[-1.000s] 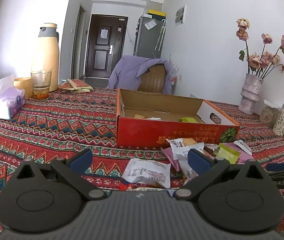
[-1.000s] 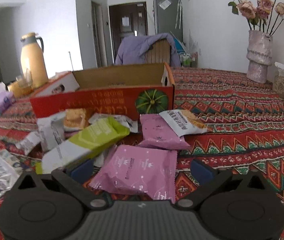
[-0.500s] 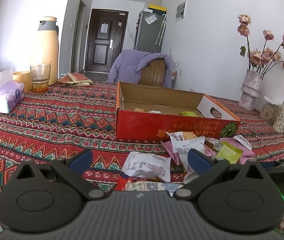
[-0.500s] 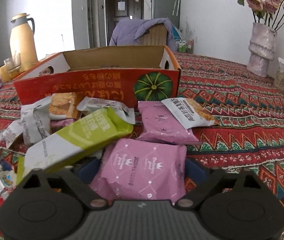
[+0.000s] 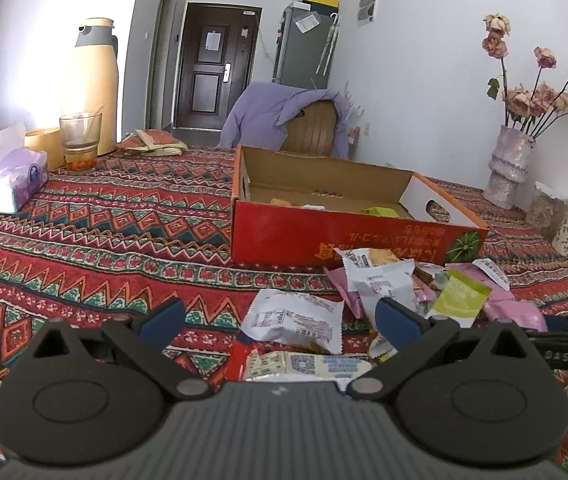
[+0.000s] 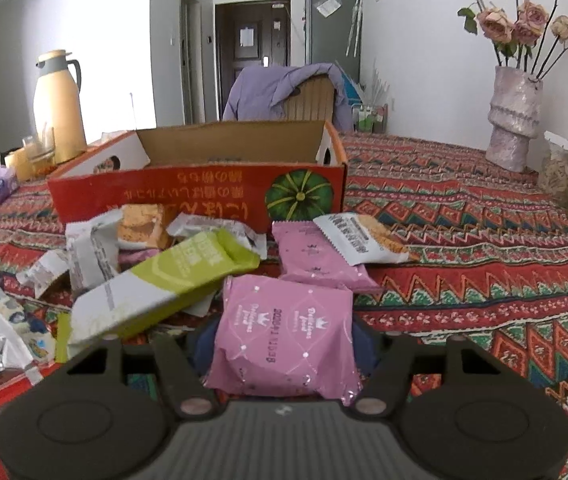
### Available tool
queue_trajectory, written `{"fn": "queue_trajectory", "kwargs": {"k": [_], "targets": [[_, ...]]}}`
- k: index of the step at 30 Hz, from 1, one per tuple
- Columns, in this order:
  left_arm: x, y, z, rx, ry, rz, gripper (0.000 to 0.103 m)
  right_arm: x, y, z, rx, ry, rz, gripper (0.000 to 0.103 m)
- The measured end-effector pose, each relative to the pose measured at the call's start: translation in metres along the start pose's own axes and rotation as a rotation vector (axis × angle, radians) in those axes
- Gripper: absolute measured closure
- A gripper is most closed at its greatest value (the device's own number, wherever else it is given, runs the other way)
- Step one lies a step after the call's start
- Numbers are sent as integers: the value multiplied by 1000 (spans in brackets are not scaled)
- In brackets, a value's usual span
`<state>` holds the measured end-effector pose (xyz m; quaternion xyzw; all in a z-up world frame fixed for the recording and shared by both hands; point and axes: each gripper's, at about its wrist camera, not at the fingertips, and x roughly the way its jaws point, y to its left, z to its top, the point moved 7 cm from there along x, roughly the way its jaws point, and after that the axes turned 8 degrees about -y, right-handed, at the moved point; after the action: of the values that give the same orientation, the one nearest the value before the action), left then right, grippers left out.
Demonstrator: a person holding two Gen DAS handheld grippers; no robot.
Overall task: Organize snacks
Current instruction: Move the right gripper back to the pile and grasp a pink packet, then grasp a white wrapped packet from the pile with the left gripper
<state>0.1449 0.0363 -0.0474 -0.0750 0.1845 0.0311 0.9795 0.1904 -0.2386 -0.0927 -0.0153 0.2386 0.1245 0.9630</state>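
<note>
An open red cardboard box [image 6: 188, 196] stands on the patterned tablecloth, with a heap of snack packets in front of it. In the right wrist view my right gripper [image 6: 282, 344] is closing around a pink packet [image 6: 284, 328]; both blue pads touch its sides. A green-and-white bar [image 6: 164, 280], a second pink packet [image 6: 315, 260] and a white cracker packet [image 6: 359, 240] lie just beyond. My left gripper [image 5: 280, 316] is open above the near side of the heap, over a white packet [image 5: 295, 320], holding nothing. The box [image 5: 343, 236] holds a few snacks.
A thermos [image 5: 94, 84], a glass [image 5: 80, 140] and a tissue box [image 5: 4, 184] stand at the far left. Vases with dried flowers [image 5: 509, 168] stand at the far right. A chair with a purple garment [image 5: 284, 116] is behind the table.
The right gripper's fingers have drawn in from wide open until they touch the pink packet, which now bulges between them. The left gripper has stayed open and barely moved.
</note>
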Motion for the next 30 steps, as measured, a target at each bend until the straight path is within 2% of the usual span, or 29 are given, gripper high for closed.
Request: {"fn": "queue_trajectory", "kwargs": {"k": [9,14,19,27,30], "targets": [[25,-3,2,36,109,29,0,-16,-4,22,7,-88,-3,38],[57,-7,4,102,232,66,0,-15,0,28,-3,-97,11,38],[82,-13,2,172,318,87,0,-14,2,30,3,-104,20,38],[105,-19,-13,167,440,63,0,-12,0,29,17,-105,24,38],[108,-19,-15,158,448,73,0,-12,-1,29,22,-104,26,38]]}}
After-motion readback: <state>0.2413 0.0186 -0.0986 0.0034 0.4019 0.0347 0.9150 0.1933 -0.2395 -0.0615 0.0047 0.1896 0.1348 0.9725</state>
